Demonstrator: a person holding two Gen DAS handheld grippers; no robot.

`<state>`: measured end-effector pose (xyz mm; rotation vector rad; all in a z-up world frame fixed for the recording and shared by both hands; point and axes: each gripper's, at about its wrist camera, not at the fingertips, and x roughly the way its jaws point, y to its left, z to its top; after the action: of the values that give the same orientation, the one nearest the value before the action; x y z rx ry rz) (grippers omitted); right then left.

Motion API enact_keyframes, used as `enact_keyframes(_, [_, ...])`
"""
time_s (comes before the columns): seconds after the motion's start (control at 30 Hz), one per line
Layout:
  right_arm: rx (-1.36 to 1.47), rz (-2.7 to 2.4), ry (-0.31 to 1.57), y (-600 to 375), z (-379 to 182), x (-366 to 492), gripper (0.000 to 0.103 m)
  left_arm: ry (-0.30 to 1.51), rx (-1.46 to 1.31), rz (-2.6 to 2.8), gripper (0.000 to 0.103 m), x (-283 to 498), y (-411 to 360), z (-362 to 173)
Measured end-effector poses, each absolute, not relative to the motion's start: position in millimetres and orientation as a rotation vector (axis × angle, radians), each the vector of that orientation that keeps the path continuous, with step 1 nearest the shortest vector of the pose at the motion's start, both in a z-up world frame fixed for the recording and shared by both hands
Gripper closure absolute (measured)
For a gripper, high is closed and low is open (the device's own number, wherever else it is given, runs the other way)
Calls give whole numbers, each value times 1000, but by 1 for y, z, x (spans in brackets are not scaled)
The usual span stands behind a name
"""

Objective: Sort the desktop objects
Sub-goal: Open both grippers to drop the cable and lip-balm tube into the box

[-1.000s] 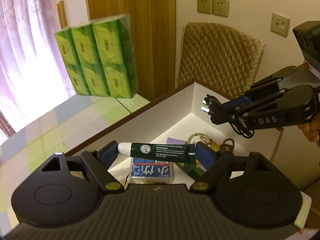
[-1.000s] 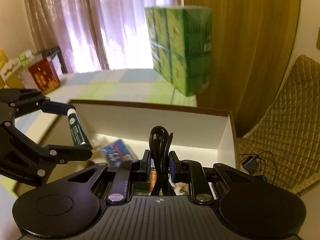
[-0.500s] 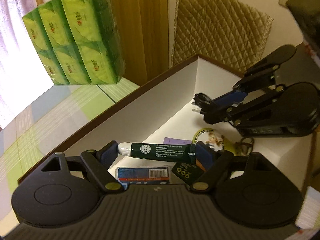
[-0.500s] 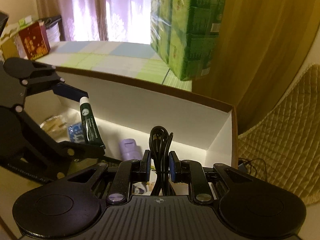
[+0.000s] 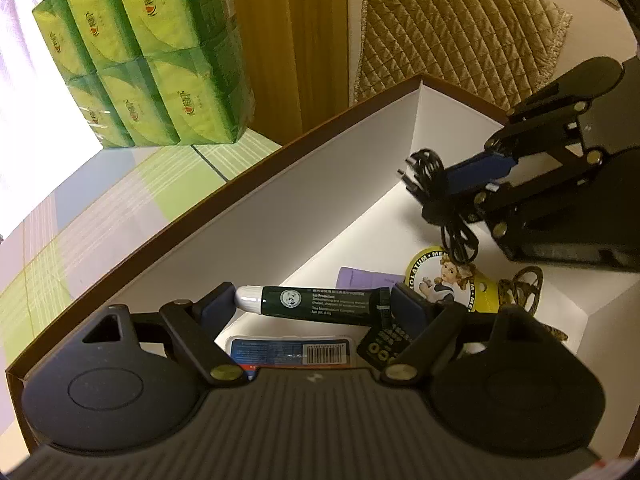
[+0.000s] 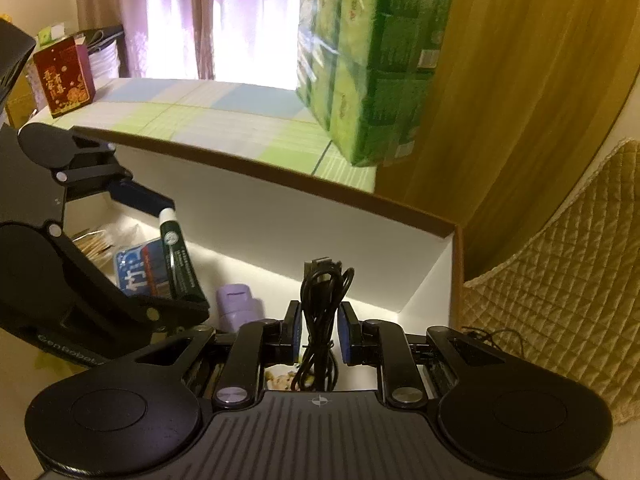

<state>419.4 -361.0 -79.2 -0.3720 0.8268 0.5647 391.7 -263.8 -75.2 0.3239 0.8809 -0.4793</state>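
- Holding the lip balm tube (image 5: 320, 306) lengthwise in my left gripper (image 5: 316, 308), I have the jaws spread wide, one pad on the white cap end and the other on the crimped tail; the tube hangs over the open white box (image 5: 328, 200), above the things already lying in it.
- Judging by its look, the tube is light and fairly stiff along its length, but the end-to-end hold is the weak way to take it: the rounded cap can slip off the pad, and the crimped tail may buckle if I squeeze harder. A pinch across the middle of the body would be surer.
- My right gripper (image 6: 318, 334) has its jaws pressed nearly together on a bundled black cable (image 6: 320, 300), which stands up between the pads with its plug at the top and loose loops hanging below, over the right end of the box.
- The cable looks light, soft and springy; I would expect the coil to loosen once let go, so the bundle's waist, where I have it now, seems the right spot.
- Below both grippers the box floor holds a blue packet (image 5: 288, 354), a purple item (image 6: 236, 306) and a round yellow tin (image 5: 444, 280), so I judge either thing would land on others if dropped here.
- The green tissue packs (image 5: 136, 60) stand on the table beyond the box, well apart.
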Motion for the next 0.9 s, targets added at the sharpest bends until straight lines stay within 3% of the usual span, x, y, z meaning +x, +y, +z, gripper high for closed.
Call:
enact_keyframes(0.23, [-350,573,809,-363,-71,423,84,877,327,-469,21,389,-262,-71])
enact_keyframes(0.27, [-348,574,807,-364,-69,423,77,877,322,-467,20,388,-260,-69])
enact_keyframes(0.37, [-338,570,785,-366,-64,417,43,877,300,-459,17,386,-255,-64])
enact_keyframes(0.47, [-324,591,776,-370,-58,407,33,876,291,-447,17,381,-249,-59])
enact_keyframes(0.6, [-295,607,774,-377,-50,392,13,879,267,-425,17,372,-242,-49])
enact_keyframes(0.77, [-239,605,775,-383,-40,372,3,868,276,-358,10,354,-235,-35])
enact_keyframes(0.9, [-201,572,768,-385,-33,354,2,826,291,-295,4,334,-230,-22])
